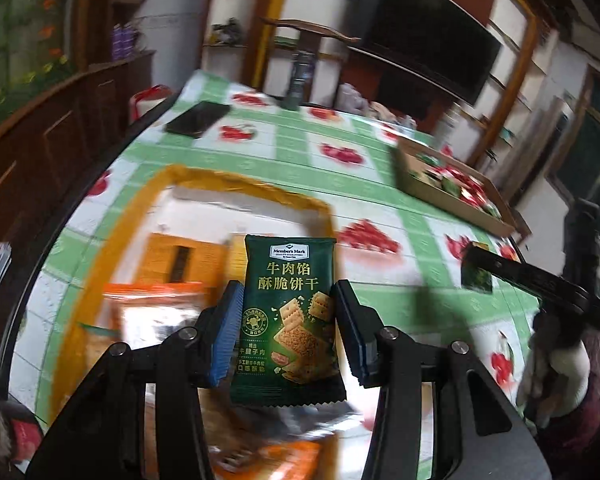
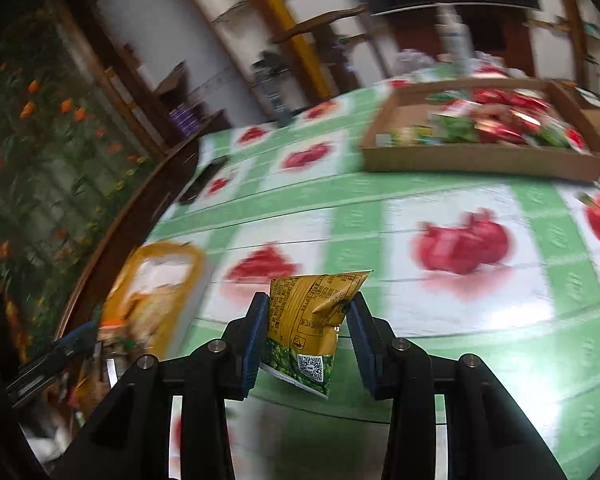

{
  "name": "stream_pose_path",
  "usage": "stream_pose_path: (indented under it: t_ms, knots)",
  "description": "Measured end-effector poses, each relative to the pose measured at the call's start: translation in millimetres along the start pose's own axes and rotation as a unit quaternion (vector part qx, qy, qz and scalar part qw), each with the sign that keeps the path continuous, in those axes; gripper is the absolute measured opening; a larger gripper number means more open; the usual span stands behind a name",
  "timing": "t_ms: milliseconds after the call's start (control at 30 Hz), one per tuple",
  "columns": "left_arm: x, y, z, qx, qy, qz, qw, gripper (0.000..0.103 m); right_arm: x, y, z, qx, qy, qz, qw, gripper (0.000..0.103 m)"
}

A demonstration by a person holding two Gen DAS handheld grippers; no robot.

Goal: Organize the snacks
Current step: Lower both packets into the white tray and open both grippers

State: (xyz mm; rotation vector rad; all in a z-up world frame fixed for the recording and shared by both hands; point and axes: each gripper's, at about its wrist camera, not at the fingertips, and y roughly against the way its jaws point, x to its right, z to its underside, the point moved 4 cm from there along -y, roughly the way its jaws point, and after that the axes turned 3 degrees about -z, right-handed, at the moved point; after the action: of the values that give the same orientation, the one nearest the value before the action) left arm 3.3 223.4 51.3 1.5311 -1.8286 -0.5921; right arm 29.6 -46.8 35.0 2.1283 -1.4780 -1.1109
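Standing beside the table covered in a green-and-white checked cloth printed with red fruit [image 2: 440,196], I find the sorting under way and not finished. A shallow brown cardboard tray [image 2: 480,158] at the far side already holds a heap of red and green packets, so part of the work appears done. Nearer the person, a large orange-rimmed open bag [image 1: 168,184] has more wrapped snacks inside it, blurred; these look to be what is left to sort. How many remain cannot be told.

Left gripper [image 1: 288,320]: the jaws stand partly open, set to the width of a dark green foil biscuit packet with gold lettering [image 1: 290,312], and the blue pads press against both its side edges. The packet is held upright, clear of the table, above the mouth of the orange-rimmed bag.

Right gripper [image 2: 308,328]: the jaws are likewise partly closed, clamped on a yellow crinkled snack packet with a green lower edge and a printed code [image 2: 312,312]. The wrapper is creased where the right-hand pad bears on it. It hangs above the cloth, well apart from the cardboard tray.

Judgement: both packets are in transit between bag and tray, neither yet placed. A flat black device [image 1: 198,118] lies on the cloth at the far left, untouched by either gripper.
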Motion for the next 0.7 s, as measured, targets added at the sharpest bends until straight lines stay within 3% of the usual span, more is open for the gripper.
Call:
stream_pose_path:
  t_ms: [133, 367, 500, 600, 700]
  knots:
    - [-32, -10, -4, -0.002, 0.033, -0.003, 0.9994, 0.044, -63, -25, -5, -0.025, 0.053, -0.025, 0.998, 0.041]
    - [-60, -27, -4, -0.011, 0.070, 0.010, 0.9975, 0.044, -139, -85, -3, -0.074, 0.083, -0.063, 0.992, 0.041]
    - [-65, -25, -2, -0.008, 0.080, 0.022, 0.9966, 0.045, -158, -118, 4, -0.095, 0.088, -0.056, 0.990, 0.041]
    - [-66, -18, -2, -0.002, 0.078, 0.030, 0.9965, 0.054, -164, -133, 7, -0.098, 0.087, -0.059, 0.990, 0.044]
    - [-64, -7, 0, 0.010, 0.070, 0.024, 0.9972, 0.062, -167, -136, 6, -0.091, 0.086, -0.062, 0.990, 0.058]
